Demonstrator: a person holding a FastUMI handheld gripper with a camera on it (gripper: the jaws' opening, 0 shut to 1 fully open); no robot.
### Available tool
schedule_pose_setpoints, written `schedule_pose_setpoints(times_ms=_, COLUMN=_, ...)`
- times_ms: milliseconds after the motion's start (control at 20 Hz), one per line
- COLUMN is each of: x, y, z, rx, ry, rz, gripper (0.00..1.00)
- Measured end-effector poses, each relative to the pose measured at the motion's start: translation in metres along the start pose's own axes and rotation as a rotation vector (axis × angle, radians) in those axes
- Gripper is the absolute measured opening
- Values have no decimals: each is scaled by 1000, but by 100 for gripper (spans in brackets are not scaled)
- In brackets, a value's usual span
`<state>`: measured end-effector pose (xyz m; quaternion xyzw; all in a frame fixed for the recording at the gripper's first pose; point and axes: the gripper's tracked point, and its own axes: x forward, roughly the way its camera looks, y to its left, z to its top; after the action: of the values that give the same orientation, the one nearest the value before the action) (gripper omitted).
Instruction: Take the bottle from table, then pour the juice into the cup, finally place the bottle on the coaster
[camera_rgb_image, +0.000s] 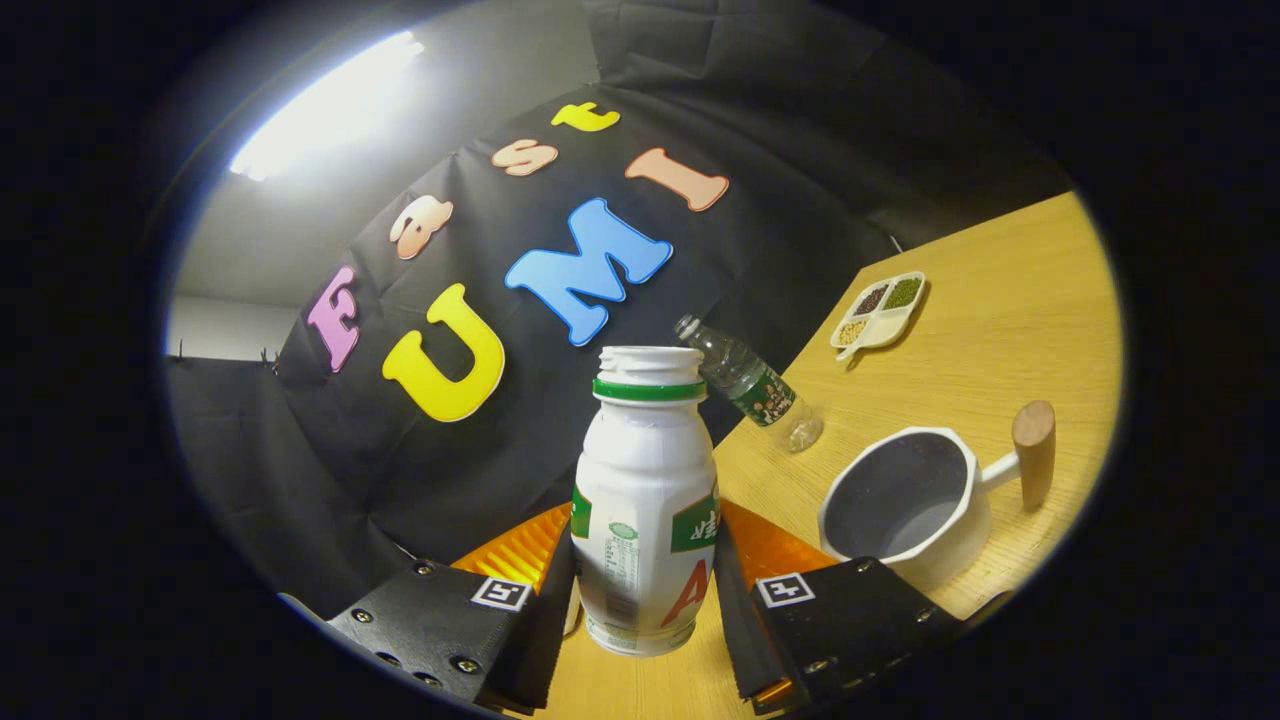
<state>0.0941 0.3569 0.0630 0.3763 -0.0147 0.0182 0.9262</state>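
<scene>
We have the white bottle (645, 500) pinched between the two fingers of the gripper (645, 580), one finger against each side of its lower body, so the jaws are closed on it. Its mouth is open, with a green ring just below the rim, and it sits upright along the fingers while the table (1000, 320) slants behind it (the whole view is tilted). Its base looks to be off the wood, though we cannot be sure.

So the first step, taking the bottle, appears done. The pour is not yet made, as far as we can judge: the bottle is not tipped toward the cup (905, 505), which stands on the table just beside it, to the right of the fingers, its wooden handle pointing away, and its inside looks empty.

Left to do: carry the mouth over the cup, pour, then set the bottle on the orange coaster (520, 548), which lies just behind the bottle. Further off lie a clear plastic bottle (750, 385) and a small divided dish (880, 312).
</scene>
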Motion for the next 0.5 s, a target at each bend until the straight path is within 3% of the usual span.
schedule_pose_setpoints(times_ms=350, x=1, y=-8, z=7, rx=-330, ry=-8, rz=-117, gripper=67)
schedule_pose_setpoints(times_ms=500, x=5, y=1, z=6, rx=-434, ry=-16, rz=-111, gripper=67)
